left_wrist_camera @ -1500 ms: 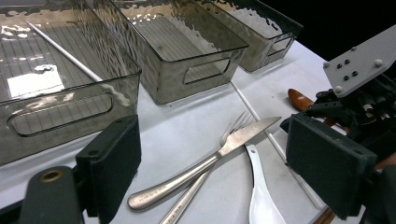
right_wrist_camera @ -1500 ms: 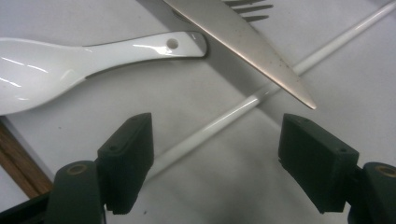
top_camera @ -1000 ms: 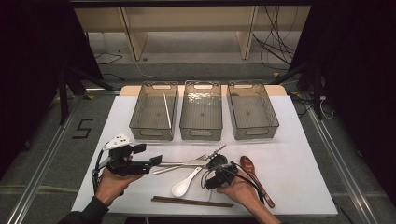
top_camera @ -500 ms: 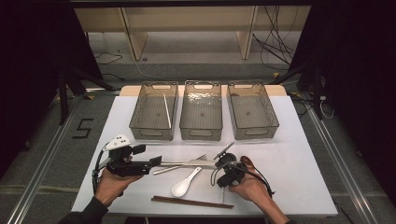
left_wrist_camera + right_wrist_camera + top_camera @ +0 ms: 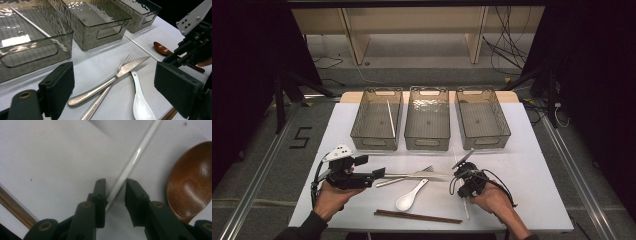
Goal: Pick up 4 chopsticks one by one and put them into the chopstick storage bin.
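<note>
Your right gripper [image 5: 115, 195] has just been closing around the thin white chopstick [image 5: 132, 160] lying on the white desk [image 5: 532, 165], pads not yet pressing; brown wooden spoon [image 5: 192, 182] at three o'clock. Your left gripper [image 5: 112, 92] hovers open.

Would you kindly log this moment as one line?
right gripper: jaws closing around white chopstick, not yet clamped | left gripper: open over knife

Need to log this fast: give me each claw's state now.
Left claw: open, holding nothing.
Right claw: closing around the white chopstick, pads not yet pressing it.
</note>
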`<act>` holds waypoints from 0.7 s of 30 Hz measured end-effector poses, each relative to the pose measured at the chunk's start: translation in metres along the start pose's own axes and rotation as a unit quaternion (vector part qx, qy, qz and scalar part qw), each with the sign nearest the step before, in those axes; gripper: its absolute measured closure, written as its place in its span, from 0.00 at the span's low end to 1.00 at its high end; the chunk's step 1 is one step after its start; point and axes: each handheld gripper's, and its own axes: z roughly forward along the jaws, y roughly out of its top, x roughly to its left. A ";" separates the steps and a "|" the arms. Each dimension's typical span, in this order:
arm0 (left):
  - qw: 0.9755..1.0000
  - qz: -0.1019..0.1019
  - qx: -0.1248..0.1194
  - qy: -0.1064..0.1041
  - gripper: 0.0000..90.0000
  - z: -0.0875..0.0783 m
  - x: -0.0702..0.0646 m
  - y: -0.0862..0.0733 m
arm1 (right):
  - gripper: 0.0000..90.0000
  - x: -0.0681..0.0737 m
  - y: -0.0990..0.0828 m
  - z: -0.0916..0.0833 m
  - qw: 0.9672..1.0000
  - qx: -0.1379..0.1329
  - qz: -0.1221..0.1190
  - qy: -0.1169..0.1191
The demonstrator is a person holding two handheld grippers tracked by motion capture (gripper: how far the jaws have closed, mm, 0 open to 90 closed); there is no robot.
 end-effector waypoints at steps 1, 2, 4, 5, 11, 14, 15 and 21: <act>1.000 0.001 0.001 -0.001 0.18 0.000 0.000 0.000 | 0.80 -0.001 0.000 0.000 1.000 0.001 -0.002 0.000; 1.000 0.001 0.001 -0.001 0.18 0.000 0.000 0.000 | 0.81 -0.002 -0.001 0.000 1.000 0.003 -0.003 0.001; 1.000 0.001 0.001 -0.001 0.18 0.000 0.000 0.000 | 0.83 -0.003 -0.002 -0.001 1.000 0.007 -0.001 0.002; 1.000 0.001 0.001 -0.001 0.18 0.000 0.000 0.000 | 0.83 -0.004 -0.002 -0.001 1.000 0.008 -0.001 0.003; 1.000 0.002 0.004 -0.002 0.18 0.001 0.000 -0.001 | 0.84 -0.008 -0.006 -0.002 1.000 0.016 -0.001 0.003; 1.000 0.002 0.004 -0.002 0.18 0.001 0.000 -0.001 | 0.86 -0.009 -0.009 -0.003 1.000 0.021 -0.004 0.002; 1.000 0.002 0.004 -0.002 0.18 0.001 0.000 -0.001 | 0.89 -0.010 -0.010 -0.004 1.000 0.023 -0.007 0.000; 1.000 0.002 0.008 -0.004 0.18 0.003 0.000 -0.001 | 0.91 -0.011 -0.013 -0.004 1.000 0.027 -0.013 0.003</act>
